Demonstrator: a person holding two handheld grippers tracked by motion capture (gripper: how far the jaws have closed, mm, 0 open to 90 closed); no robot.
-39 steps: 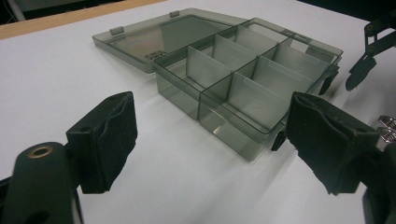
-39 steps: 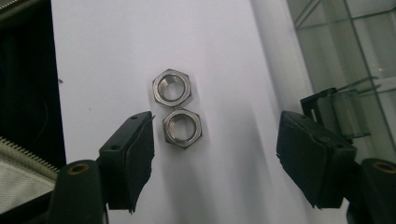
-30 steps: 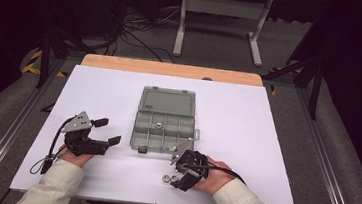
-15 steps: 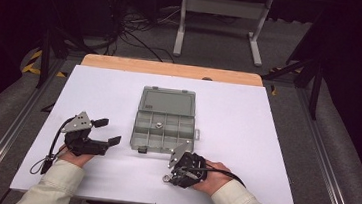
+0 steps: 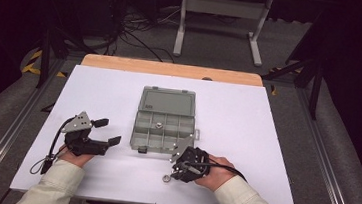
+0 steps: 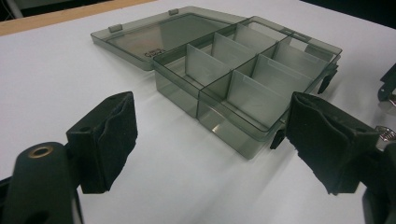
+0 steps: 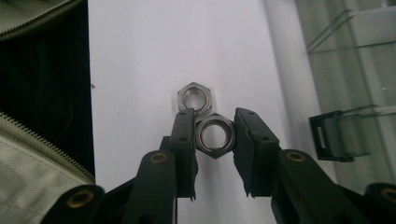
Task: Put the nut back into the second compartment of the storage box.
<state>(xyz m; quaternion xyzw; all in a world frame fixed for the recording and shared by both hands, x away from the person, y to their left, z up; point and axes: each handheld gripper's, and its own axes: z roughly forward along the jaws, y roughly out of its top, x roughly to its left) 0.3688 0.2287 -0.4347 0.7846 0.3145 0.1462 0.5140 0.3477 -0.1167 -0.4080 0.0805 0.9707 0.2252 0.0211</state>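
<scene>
The right gripper (image 7: pixel 214 137), whose jaws have just been closing, pinches a steel hex nut (image 7: pixel 215 136) flat on the white table (image 5: pixel 265 140), the open compartment box (image 5: pixel 162 125) just beyond it, while the left gripper (image 5: pixel 108 131) rests spread wide.

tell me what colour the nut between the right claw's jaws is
Silver, bare shiny metal nut; it shows best in the right gripper view.
</scene>
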